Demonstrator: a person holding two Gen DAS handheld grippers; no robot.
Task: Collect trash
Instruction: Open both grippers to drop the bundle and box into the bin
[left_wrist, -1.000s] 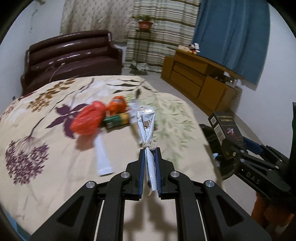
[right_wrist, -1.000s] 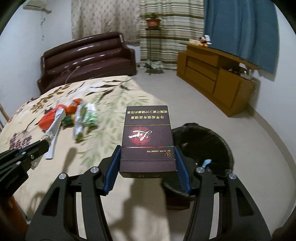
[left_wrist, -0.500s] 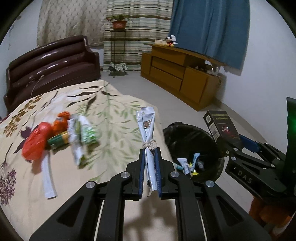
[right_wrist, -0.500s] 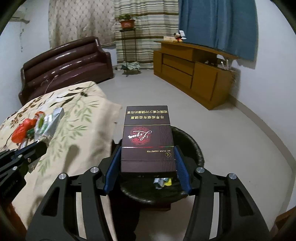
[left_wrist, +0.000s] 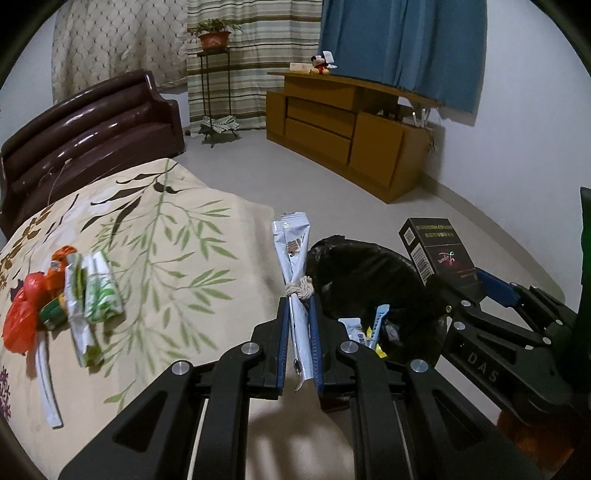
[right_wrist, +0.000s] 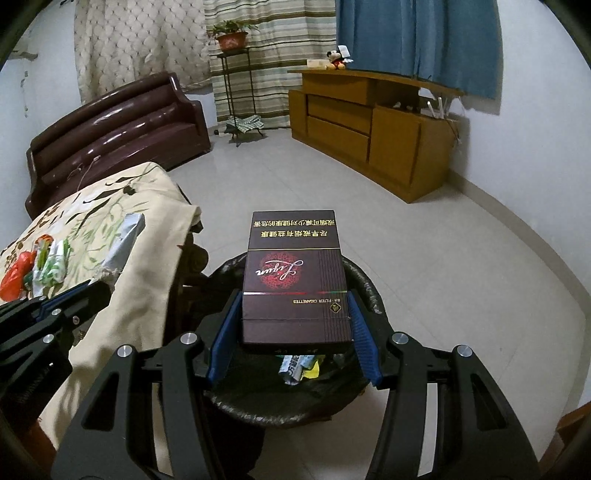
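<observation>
My left gripper is shut on a silver wrapper bundle tied with string, held over the table's edge just left of the black-lined trash bin. The right gripper is shut on a dark red cigarette box, which hangs above the bin. Several wrappers lie inside the bin. In the left wrist view the cigarette box shows at the bin's far right rim. On the floral tablecloth lie a red bag, an orange wrapper, green-white wrappers and a white strip.
A dark brown sofa stands behind the table. A wooden cabinet runs along the right wall, with a plant stand by the curtains. Pale tiled floor spreads around the bin.
Both grippers have swung right, away from the trash on the table, to the bin. The cigarette box now hangs over the bin, and both grips are unchanged.
</observation>
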